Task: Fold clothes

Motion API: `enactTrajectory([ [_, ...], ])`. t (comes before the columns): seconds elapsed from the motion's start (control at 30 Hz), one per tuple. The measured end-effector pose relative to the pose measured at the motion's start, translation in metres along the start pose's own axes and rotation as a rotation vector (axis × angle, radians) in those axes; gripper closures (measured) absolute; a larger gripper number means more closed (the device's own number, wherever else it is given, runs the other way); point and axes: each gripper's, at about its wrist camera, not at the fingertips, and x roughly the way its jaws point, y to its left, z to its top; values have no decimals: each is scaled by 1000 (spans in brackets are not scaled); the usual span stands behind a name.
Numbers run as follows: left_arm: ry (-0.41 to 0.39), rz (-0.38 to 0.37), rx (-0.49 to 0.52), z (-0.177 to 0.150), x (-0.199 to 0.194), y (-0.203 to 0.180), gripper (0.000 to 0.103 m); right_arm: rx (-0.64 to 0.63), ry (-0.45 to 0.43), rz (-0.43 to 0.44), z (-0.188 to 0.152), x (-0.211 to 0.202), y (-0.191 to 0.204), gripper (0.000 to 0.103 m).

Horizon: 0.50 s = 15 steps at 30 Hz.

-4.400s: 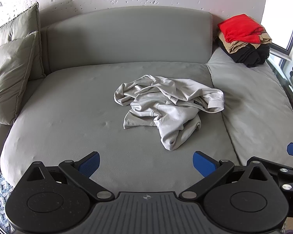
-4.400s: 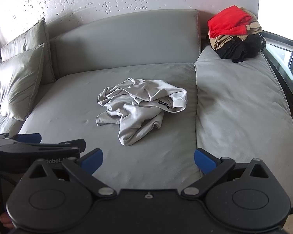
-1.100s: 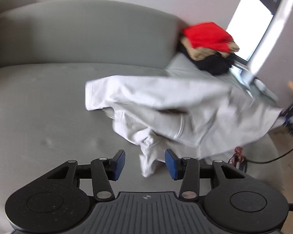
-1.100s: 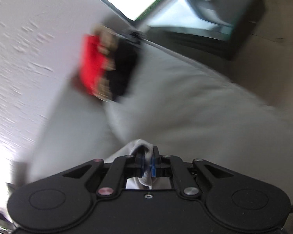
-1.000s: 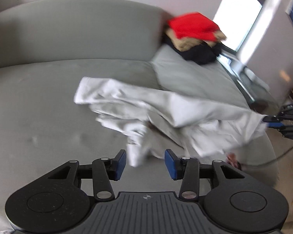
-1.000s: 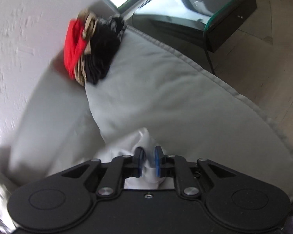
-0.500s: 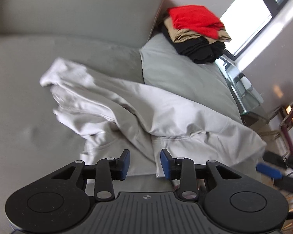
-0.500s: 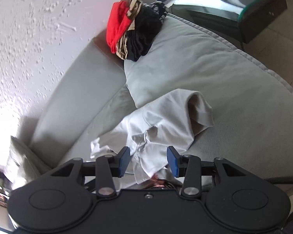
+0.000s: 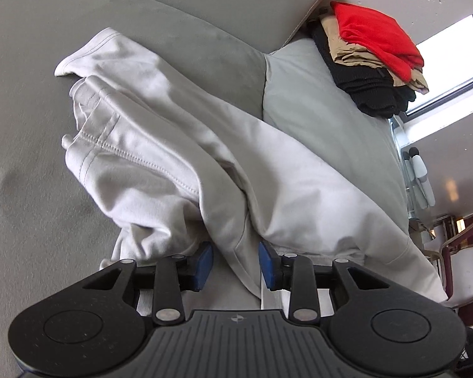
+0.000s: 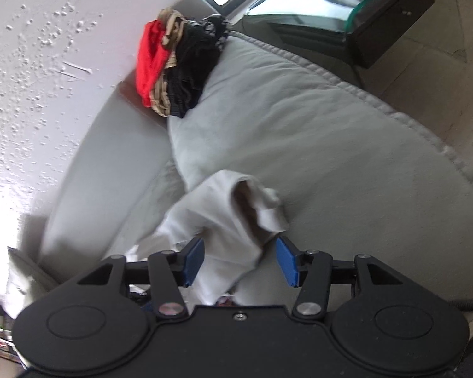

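Observation:
A pale grey garment [image 9: 268,173] lies crumpled and stretched out across the grey sofa [image 9: 31,126]. My left gripper [image 9: 235,264] is low over its near edge. Its blue pads [image 9: 205,263] stand partly apart on either side of a loose fold, and I see no pinch. In the right wrist view one corner of the garment [image 10: 224,214] rests on the sofa's side cushion [image 10: 362,173]. My right gripper [image 10: 240,263] is just behind that corner. Its jaws are opening, and the cloth lies between and ahead of them, free of the pads.
A stack of folded clothes [image 9: 372,53], red on tan on black, sits at the sofa's far corner by the window. A glass side table [image 10: 378,25] stands beyond the cushion's edge. A pillow [image 10: 22,271] lies at the sofa's other end.
The right gripper was shut on the garment's corner; it has let go and opened. The lifted garment has dropped onto the sofa. The left gripper has come down close to it and narrowed a little.

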Motion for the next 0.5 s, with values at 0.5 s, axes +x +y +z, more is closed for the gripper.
enactTrajectory([
  [0.5, -37, 48, 85, 0, -8, -13, 100, 4, -9, -47, 1, 3, -16, 56],
])
